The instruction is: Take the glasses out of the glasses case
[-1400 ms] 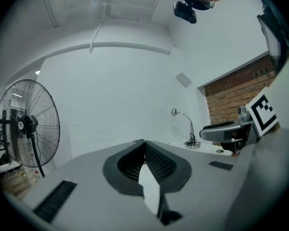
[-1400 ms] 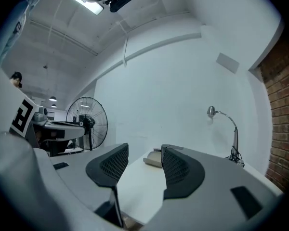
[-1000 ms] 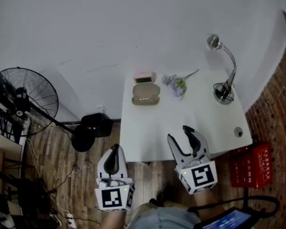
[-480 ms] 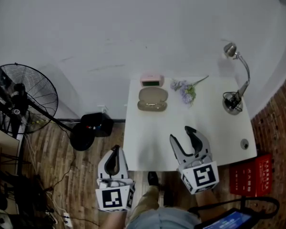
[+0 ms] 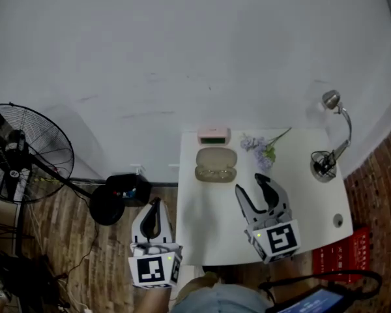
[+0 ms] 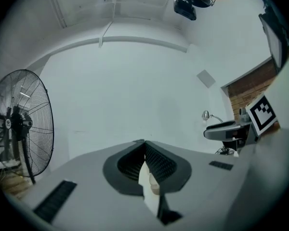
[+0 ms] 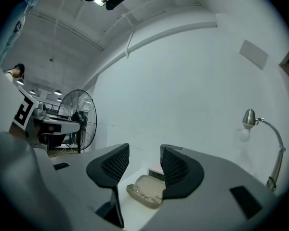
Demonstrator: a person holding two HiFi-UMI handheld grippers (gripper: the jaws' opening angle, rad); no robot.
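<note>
Two-handed: holds left gripper [image 5: 156,203] clenched empty beside table [image 5: 300,194], right gripper [image 5: 249,184] spread wide facing open glasses case [image 5: 216,164].

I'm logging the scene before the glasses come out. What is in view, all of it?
table: one, white, against the wall
glasses case: one, beige, open, far side of the table
glasses: one pair, lying in the open case
small box: one, pink, behind the case
flower sprig: one, pale purple, right of the case
desk lamp: one, silver, far right of the table
fan: one, black, on the floor at left
crate: one, red, on the floor at right
left gripper: grey and black, jaws together, empty, left of the table
right gripper: grey and black, jaws apart, empty, over the table short of the case
</note>
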